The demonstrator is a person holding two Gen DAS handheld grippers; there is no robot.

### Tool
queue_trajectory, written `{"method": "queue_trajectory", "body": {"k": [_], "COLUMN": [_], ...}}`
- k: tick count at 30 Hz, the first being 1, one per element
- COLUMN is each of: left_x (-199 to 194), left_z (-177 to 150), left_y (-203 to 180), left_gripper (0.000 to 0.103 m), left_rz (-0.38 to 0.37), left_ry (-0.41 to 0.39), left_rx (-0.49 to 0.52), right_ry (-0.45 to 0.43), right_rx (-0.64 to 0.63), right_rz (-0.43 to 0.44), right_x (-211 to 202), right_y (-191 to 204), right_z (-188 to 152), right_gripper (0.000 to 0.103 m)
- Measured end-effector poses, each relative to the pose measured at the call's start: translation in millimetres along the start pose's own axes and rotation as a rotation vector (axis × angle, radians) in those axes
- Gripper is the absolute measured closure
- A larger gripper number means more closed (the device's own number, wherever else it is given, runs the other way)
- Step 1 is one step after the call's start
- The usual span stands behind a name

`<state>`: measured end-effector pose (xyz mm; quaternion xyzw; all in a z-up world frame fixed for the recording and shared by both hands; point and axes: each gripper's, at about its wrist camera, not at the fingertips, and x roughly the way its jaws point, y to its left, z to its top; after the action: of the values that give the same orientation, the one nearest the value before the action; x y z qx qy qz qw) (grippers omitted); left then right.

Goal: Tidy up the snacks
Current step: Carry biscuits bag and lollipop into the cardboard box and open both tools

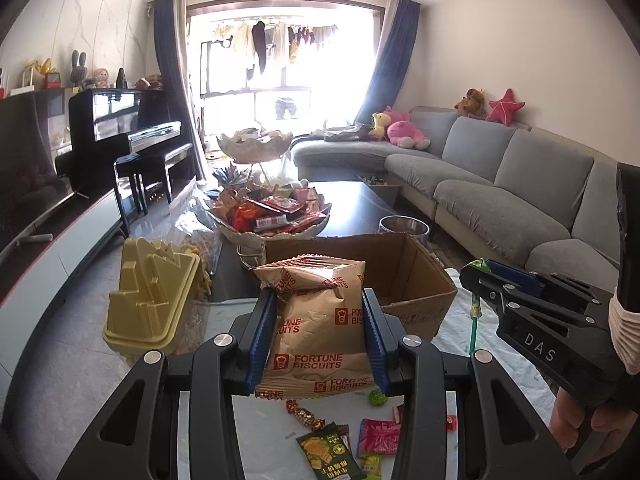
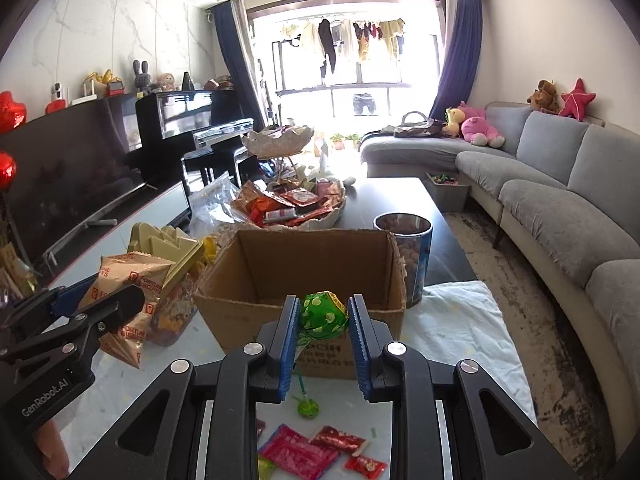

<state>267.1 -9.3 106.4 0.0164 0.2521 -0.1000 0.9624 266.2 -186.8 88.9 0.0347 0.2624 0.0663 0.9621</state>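
Right, I have the biscuit bag (image 1: 320,320) standing nearly upright in my left gripper (image 1: 320,336), its long axis running from the crimped bottom seam by the camera up to the crumpled top, which tips toward the cardboard box (image 1: 404,276). The blue pads (image 1: 260,340) press on its two side edges, so the bag sits squarely between the fingers, lifted above the loose sweets on the white tabletop (image 1: 260,432). It is tan with red "FORTUNE BISCUITS" print. My right gripper (image 2: 323,340) is clamped on a lollipop (image 2: 323,314): green spotted wrapper up between the pads, thin green stick hanging down below them, just in front of the box's near wall.
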Motion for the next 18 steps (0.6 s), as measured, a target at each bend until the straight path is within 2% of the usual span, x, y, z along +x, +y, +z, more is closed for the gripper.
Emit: {"method": "queue_trajectory", "body": {"k": [8,18], "left_x": [32,90], "left_z": [27,38], "left_y": [6,13], "left_gripper": [0.062,0.062], "left_rz": [-0.002,-0.014], "left_ry": [0.027,0.098], "left_rx": [0.017,0.004], "right_ry": [-0.007,0.043], "right_rx": [-0.009,-0.025], "right_rz": [0.027,0.028], "right_x": [24,71], "right_y": [4,3], "right_z": [29,45], "right_gripper": [0.077,0.077]}}
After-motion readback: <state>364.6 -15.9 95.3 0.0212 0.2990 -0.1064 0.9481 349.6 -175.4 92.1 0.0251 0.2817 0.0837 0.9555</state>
